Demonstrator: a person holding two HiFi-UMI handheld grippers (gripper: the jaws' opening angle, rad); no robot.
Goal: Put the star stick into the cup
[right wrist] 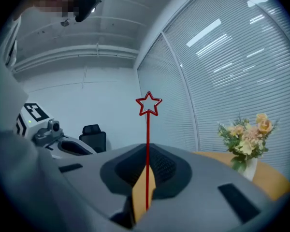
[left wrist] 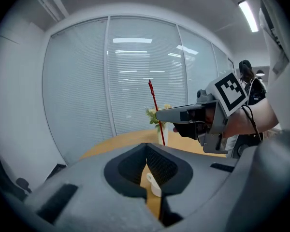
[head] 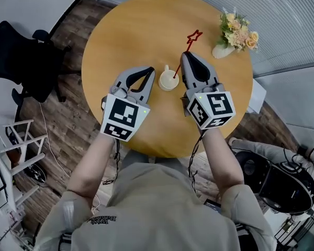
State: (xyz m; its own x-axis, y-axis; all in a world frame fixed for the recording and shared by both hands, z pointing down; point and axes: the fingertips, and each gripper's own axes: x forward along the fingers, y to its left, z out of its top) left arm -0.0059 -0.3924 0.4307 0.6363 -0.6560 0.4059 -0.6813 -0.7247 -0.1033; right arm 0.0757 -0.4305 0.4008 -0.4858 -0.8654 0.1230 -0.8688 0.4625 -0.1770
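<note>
Left hand-held gripper [head: 150,72]: near left, jaws almost pressed together on nothing, tips just left of the cup [head: 168,81]. Cup: white, upright on the tabletop [head: 125,30], between both grippers. Right hand-held gripper [head: 187,55]: jaws pinching the star stick [right wrist: 147,129] low on its shaft. Stick: long axis slanted, star end far and right, bare end down-left at the cup's mouth; whether it is inside the rim cannot be told. Likely move: the right gripper lowers it along that axis. Flower vase [head: 235,34]: far right, well apart.

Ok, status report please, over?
Right gripper shut on star stick. Left gripper shut, empty, beside cup. Stick's lower end at cup mouth. Nothing blocking.
</note>
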